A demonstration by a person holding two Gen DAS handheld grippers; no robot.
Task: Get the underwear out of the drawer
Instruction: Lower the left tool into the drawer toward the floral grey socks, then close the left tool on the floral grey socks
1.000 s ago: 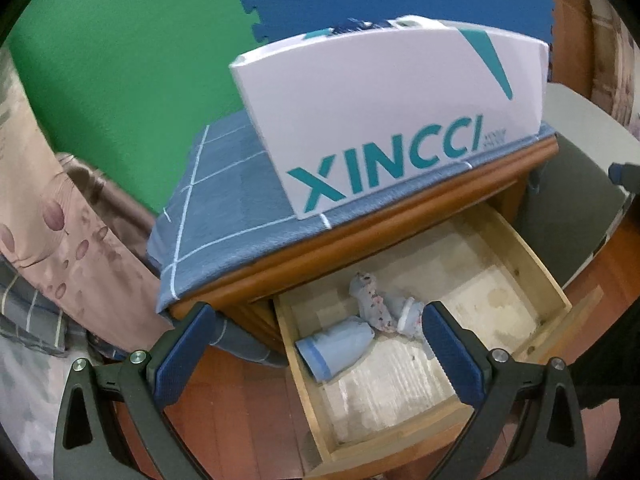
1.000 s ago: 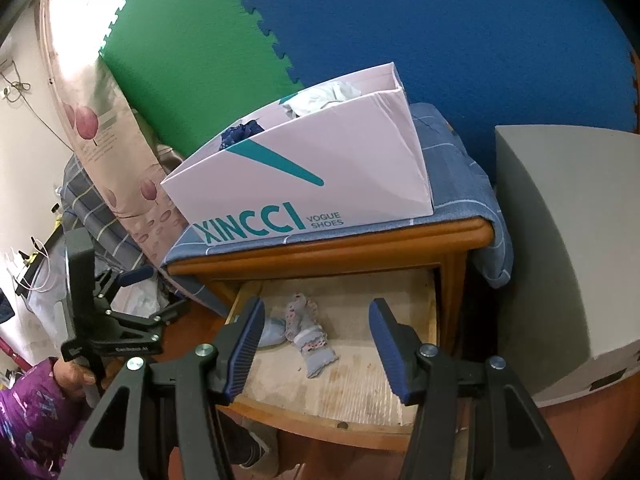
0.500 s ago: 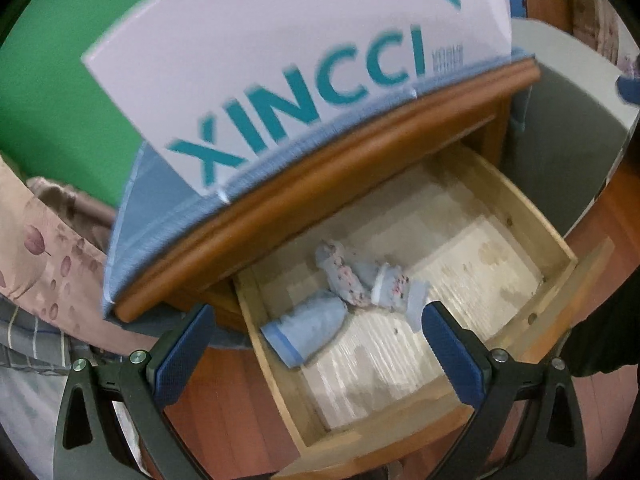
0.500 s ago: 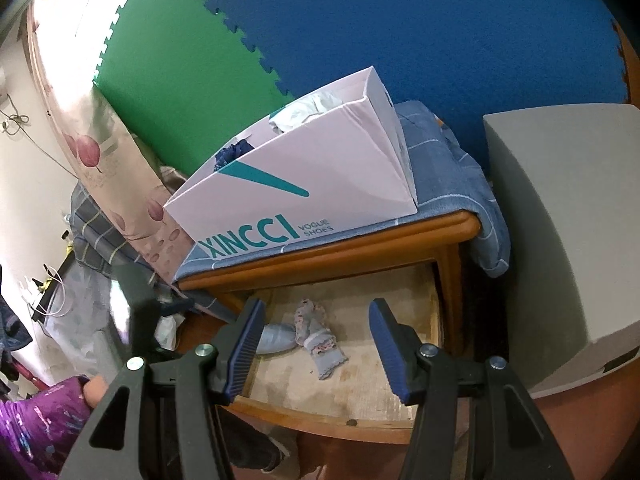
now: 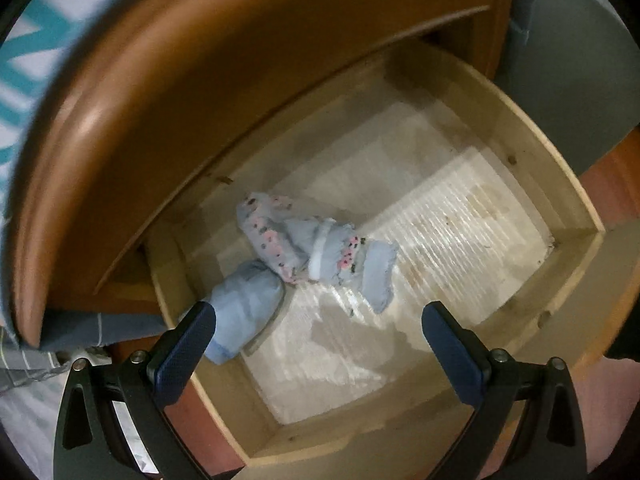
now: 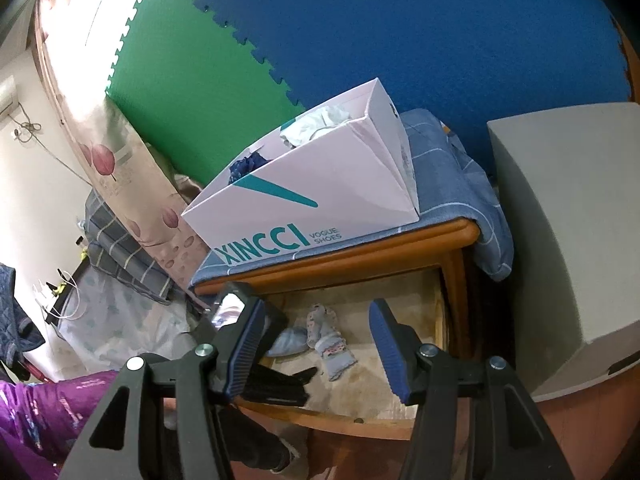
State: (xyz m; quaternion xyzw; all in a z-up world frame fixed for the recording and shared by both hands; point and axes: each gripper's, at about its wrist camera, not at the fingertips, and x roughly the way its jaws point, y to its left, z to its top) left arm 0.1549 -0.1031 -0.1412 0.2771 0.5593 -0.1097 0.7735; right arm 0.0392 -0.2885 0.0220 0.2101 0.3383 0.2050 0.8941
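The open wooden drawer (image 5: 560, 184) holds two small rolled pieces of underwear. A plain light blue piece (image 5: 244, 312) lies at its left wall. A grey-blue piece with pink dotted trim (image 5: 316, 252) lies beside it and touches it. My left gripper (image 5: 316, 320) points steeply down into the drawer and is open. It hangs just above both pieces, its left finger (image 5: 184, 356) by the plain one. My right gripper (image 6: 318, 312) is open and holds nothing, in front of the drawer (image 6: 340, 416). Between its fingers I see both pieces (image 6: 324, 336).
A white XINCCI shoe box (image 6: 320, 192) with clothes stands on the blue cloth over the nightstand top (image 6: 360, 256), which overhangs the drawer. A grey box (image 6: 568, 240) stands at the right. A purple sleeve (image 6: 40, 412) and bedding are at the left.
My left gripper has dropped and tipped down from beside the nightstand to just over the drawer's underwear. The right gripper has shifted only slightly and stays open.
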